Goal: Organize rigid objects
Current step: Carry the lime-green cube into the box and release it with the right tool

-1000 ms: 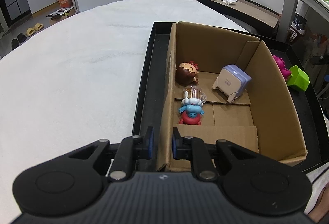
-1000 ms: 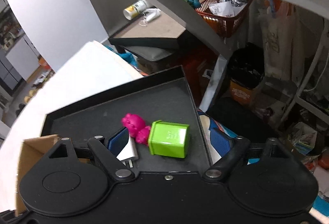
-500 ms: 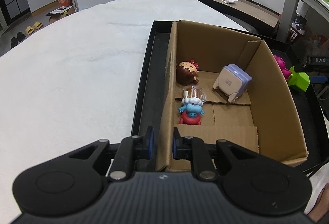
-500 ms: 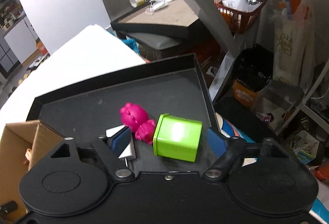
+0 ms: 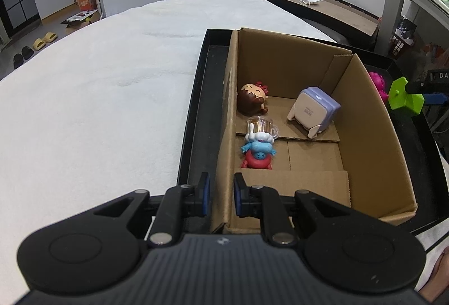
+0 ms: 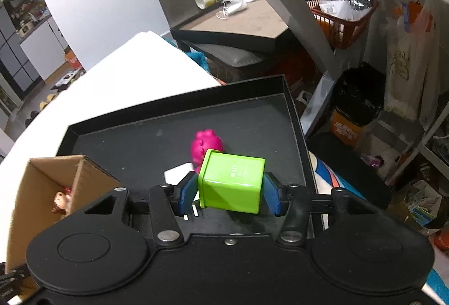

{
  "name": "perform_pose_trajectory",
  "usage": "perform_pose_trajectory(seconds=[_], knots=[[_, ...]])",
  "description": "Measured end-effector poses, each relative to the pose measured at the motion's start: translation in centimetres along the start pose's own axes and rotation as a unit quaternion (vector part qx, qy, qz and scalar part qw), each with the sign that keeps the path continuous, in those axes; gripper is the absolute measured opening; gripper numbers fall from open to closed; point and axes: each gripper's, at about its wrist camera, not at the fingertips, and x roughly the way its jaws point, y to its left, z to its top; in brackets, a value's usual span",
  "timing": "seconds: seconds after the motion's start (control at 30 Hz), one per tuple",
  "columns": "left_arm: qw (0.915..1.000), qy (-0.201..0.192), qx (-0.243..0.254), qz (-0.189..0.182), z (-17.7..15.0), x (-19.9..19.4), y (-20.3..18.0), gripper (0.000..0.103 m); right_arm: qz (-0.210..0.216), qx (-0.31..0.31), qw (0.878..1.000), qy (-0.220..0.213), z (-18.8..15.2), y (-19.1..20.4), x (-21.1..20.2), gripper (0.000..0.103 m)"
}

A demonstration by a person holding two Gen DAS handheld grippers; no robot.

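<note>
Left gripper (image 5: pixel 220 194) clamped on the near wall of the cardboard box (image 5: pixel 364 120), right gripper (image 6: pixel 230 193) closing its jaws around a green tin (image 6: pixel 231 183), pads at its sides, over the black tray (image 6: pixel 140 136), pink toy (image 6: pixel 206 143) just behind

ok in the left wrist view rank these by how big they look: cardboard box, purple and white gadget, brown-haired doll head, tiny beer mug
1. cardboard box, by far the largest
2. purple and white gadget
3. brown-haired doll head, only slightly smaller than the gadget, so that order is unsure
4. tiny beer mug, smallest, though it lies a bit nearer the camera
</note>
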Motion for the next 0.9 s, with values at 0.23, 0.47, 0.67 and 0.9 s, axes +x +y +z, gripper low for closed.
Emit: perform_pose_trajectory(seconds=[0.23, 0.47, 0.67, 0.9], knots=[[1.0000, -0.003, 0.003, -0.001, -0.1, -0.3, 0.0, 0.015, 0.026, -0.012, 0.999, -0.025, 0.3, 1.1, -2.0, 0.050], [1.0000, -0.002, 0.002, -0.001, -0.1, -0.3, 0.0, 0.015, 0.058, -0.035, 0.997, -0.047, 0.3, 2.9, -4.0, 0.050], [1.0000, -0.002, 0.001, -0.002, -0.1, -0.3, 0.0, 0.015, 0.080, -0.058, 0.993, -0.061, 0.3, 4.4, -5.1, 0.050], [1.0000, -0.001, 0.003, -0.002, -0.1, -0.2, 0.0, 0.015, 0.110, -0.082, 0.988, -0.070, 0.1, 6.1, -5.9, 0.050]])
